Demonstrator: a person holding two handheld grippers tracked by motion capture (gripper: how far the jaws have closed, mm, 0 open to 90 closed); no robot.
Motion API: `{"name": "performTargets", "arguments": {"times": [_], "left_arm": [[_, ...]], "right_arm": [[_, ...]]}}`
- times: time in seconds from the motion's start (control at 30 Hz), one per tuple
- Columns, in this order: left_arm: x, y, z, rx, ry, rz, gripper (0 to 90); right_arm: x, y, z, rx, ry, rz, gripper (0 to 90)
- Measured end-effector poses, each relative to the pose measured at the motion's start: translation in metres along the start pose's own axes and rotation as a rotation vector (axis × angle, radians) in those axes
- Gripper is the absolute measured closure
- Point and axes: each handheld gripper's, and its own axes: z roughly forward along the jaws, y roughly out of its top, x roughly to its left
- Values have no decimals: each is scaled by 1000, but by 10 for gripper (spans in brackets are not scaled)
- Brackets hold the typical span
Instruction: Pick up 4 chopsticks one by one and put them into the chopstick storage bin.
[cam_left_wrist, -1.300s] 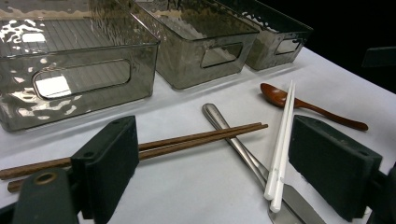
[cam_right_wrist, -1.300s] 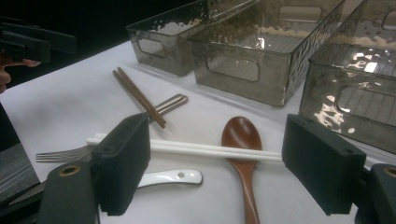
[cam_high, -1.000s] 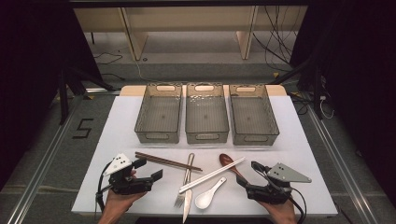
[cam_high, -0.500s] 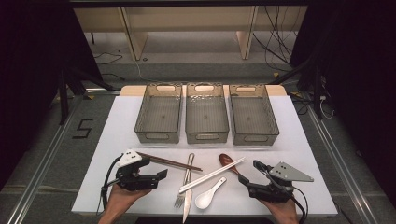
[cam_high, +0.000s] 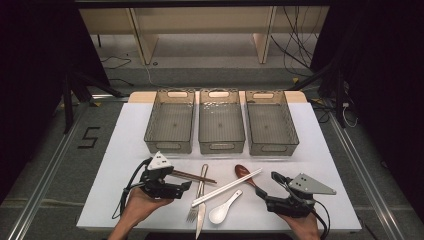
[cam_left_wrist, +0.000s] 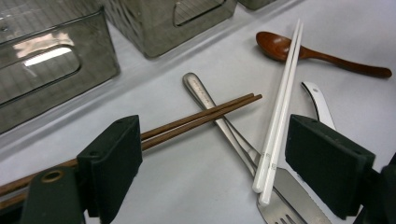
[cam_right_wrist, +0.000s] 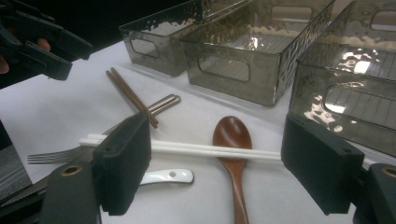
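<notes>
The left gripper, jaws apart, hovers at the brown chopsticks lying across the fork handle on the tabletop. Next it should straddle and close on them. The right gripper waits open near the white chopsticks.

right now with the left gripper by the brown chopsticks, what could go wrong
1. The brown chopsticks lie across the fork handle, so closing the left gripper on them could drag or tip the fork.
2. The white chopsticks rest over the wooden spoon and the fork; a nudge may roll them apart.
3. Both chopsticks are thin, so one could slip from the open fingers and only one gets lifted.
</notes>
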Motion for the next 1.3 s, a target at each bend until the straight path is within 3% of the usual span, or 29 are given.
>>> {"name": "performTargets", "arguments": {"times": [0.2,0.47,0.67,0.9,1.3], "left_arm": [[-8,12,11,48,-22,26,228],[-20,21,33,152,-62,66,294],[-26,25,46,210,-104,105,378],[-31,27,63,282,-119,137,505],[-36,27,80,333,-142,148,607]], "right_arm": [[0,0,1,3,4,2,254],[1,0,1,4,13,2,255],[0,0,1,7,16,3,256],[0,0,2,8,20,4,257],[1,0,2,9,28,5,259]]}}
